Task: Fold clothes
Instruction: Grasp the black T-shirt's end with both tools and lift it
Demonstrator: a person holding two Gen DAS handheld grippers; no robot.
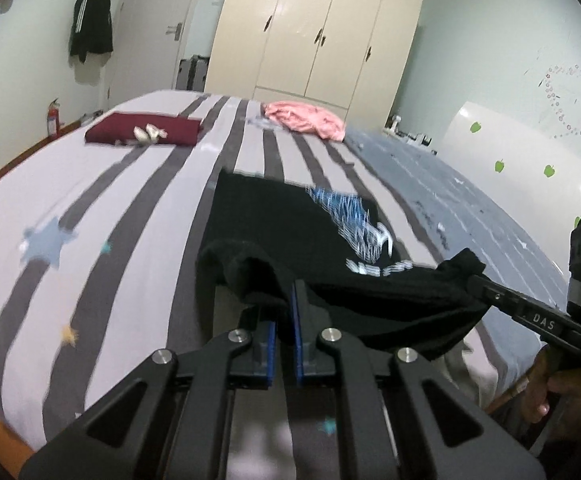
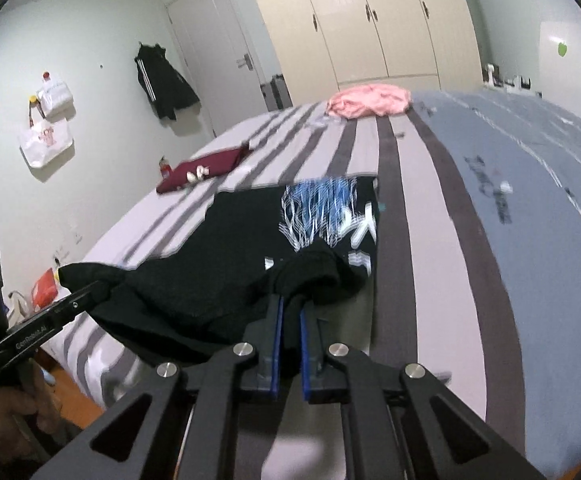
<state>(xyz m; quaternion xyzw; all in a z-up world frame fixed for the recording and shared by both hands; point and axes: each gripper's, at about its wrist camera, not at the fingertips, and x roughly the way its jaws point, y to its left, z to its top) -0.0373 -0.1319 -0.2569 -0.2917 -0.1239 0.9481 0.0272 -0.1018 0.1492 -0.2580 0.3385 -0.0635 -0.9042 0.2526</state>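
Only rightward: wall-hung tote bags

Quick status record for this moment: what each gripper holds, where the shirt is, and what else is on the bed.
left gripper: shut on near edge of black shirt
right gripper: shut on the same edge, other corner
black shirt: near edge lifted, far part with blue and white print flat on bed
maroon garment: folded, far left of bed, small white item on top
pink garment: crumpled, far end of bed
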